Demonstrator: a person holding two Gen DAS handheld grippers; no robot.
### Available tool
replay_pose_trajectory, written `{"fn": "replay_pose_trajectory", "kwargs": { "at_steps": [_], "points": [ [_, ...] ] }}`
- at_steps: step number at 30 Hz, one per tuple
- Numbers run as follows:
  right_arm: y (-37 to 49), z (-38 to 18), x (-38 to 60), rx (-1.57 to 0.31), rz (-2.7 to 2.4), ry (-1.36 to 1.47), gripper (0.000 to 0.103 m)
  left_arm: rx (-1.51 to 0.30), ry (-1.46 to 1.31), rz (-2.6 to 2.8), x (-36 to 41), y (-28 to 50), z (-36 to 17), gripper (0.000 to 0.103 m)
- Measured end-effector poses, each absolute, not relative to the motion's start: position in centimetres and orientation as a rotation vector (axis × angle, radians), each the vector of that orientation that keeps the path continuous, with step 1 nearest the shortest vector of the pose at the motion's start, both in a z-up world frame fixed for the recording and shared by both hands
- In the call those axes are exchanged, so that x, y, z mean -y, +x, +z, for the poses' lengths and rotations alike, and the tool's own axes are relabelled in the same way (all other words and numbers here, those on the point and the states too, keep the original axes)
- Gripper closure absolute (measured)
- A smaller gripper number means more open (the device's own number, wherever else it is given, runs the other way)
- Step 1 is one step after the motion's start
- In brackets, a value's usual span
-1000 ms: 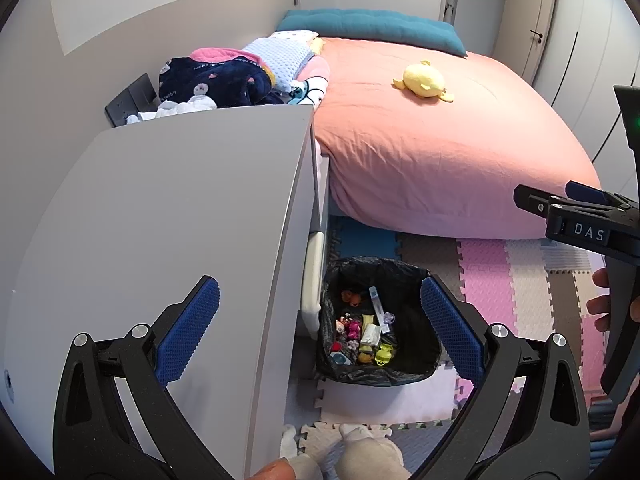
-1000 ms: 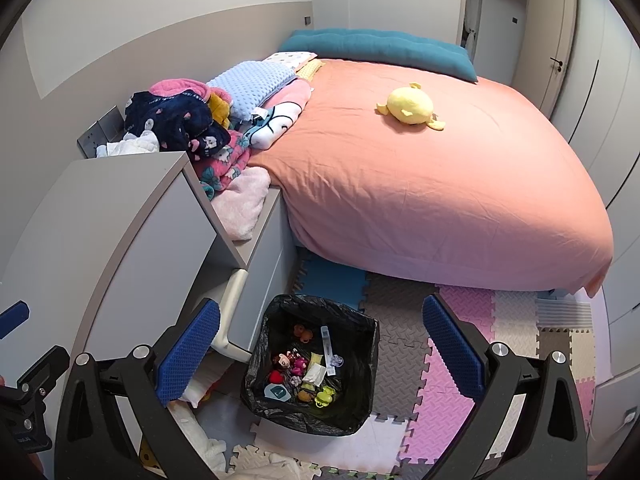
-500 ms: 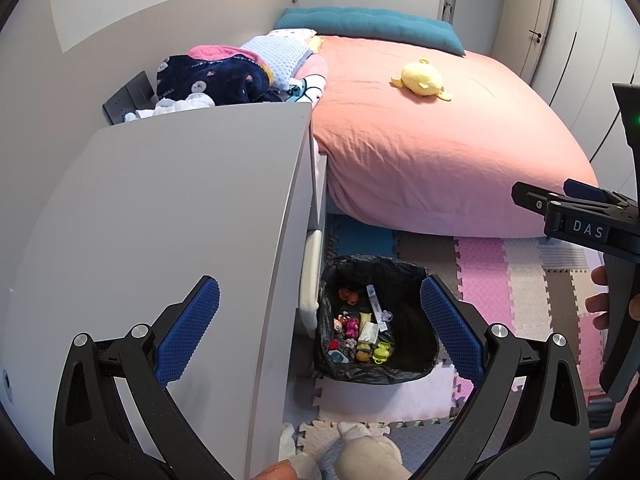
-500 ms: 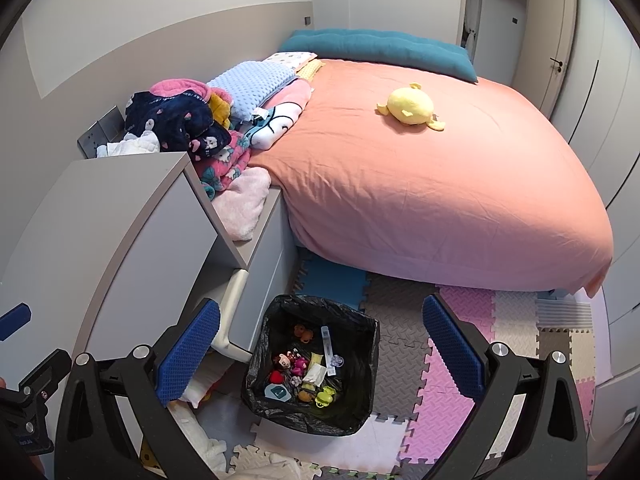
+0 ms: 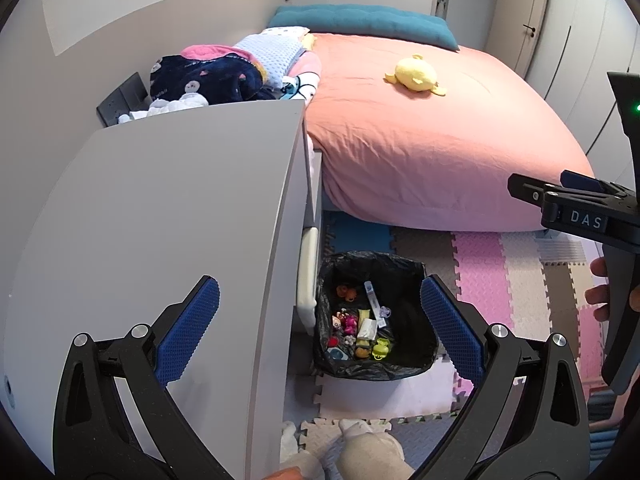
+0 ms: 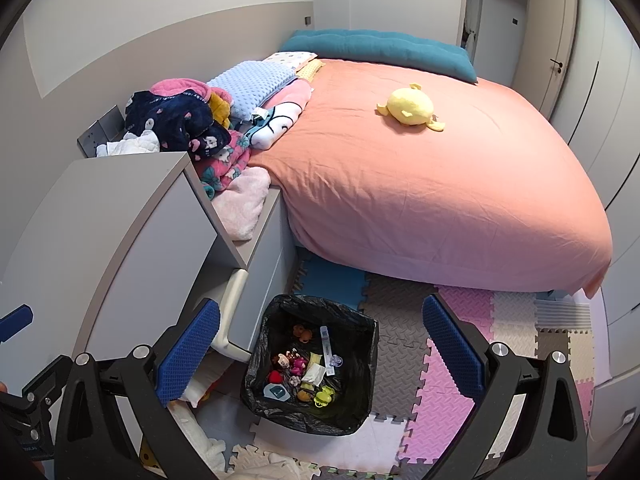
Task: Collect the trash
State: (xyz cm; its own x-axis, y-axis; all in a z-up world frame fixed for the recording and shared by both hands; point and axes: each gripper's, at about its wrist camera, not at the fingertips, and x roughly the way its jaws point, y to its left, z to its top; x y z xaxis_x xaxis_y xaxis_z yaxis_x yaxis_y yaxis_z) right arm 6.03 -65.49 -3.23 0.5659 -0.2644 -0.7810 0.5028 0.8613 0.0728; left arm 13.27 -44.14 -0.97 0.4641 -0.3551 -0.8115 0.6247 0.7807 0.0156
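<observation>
A bin lined with a black bag point(image 5: 372, 320) point(image 6: 312, 364) stands on the foam floor mat beside a grey cabinet. Several small bits of trash and little toys point(image 5: 360, 328) point(image 6: 306, 372) lie in its bottom. My left gripper point(image 5: 320, 332) hangs open above the cabinet's edge and the bin, with nothing between its blue pads. My right gripper point(image 6: 320, 348) is open too, high over the bin and empty. In the left wrist view the right gripper's side point(image 5: 576, 216) shows at the right edge, a hand point(image 5: 600, 292) on its handle.
A grey cabinet point(image 5: 168, 240) point(image 6: 100, 220) fills the left, with a half-open drawer point(image 6: 236, 304) next to the bin. A bed with a salmon cover point(image 6: 420, 184), a yellow plush point(image 6: 412, 110) and piled clothes point(image 6: 180, 120) lies beyond. Coloured foam tiles point(image 6: 452, 360) cover the floor.
The left wrist view has shifted slightly, so the cabinet top and bin sit a little lower and nearer. Both grippers stay open and empty; the right view is unchanged.
</observation>
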Motion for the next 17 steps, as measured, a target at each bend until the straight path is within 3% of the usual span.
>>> {"fn": "replay_pose_trajectory", "kwargs": {
  "at_steps": [17],
  "points": [
    [5.77,-3.11,66.05,-0.855,-0.461,0.299,0.002,-0.85,0.331,-0.62,43.98,13.14,-0.28,0.006]
  ]
}}
